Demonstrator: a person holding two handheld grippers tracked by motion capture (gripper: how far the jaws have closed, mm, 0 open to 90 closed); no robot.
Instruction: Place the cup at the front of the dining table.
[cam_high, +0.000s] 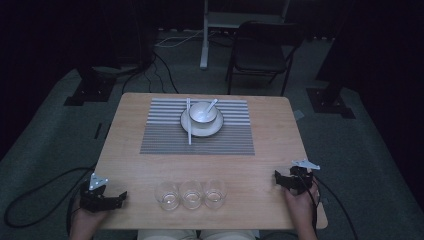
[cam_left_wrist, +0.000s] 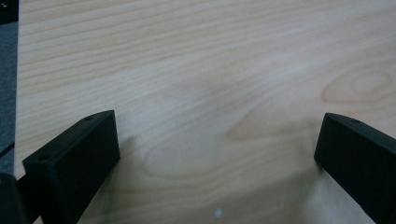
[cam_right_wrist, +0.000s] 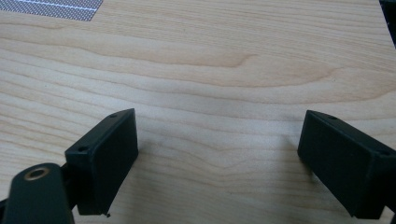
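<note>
My left gripper (cam_high: 112, 195) rests at the table's near left corner, held by a hand. In the left gripper view its black jaws stand wide apart over bare wood, left gripper (cam_left_wrist: 217, 140) open and empty. My right gripper (cam_high: 284, 180) sits near the front right edge, also in a hand. The right gripper view shows the right gripper (cam_right_wrist: 219, 140) open with only wood grain between its jaws. Three clear glasses (cam_high: 191, 194) stand in a row at the front middle. A white bowl (cam_high: 202, 113) with a spoon sits on a white plate (cam_high: 201, 129), on a striped placemat (cam_high: 197, 142). White chopsticks (cam_high: 189, 125) lie at the plate's left side.
The wooden table (cam_high: 270, 135) has bare wood on both sides of the placemat. A dark chair (cam_high: 262, 50) and a white stand (cam_high: 204, 35) are on the floor behind the table. Black cables trail off from both grippers.
</note>
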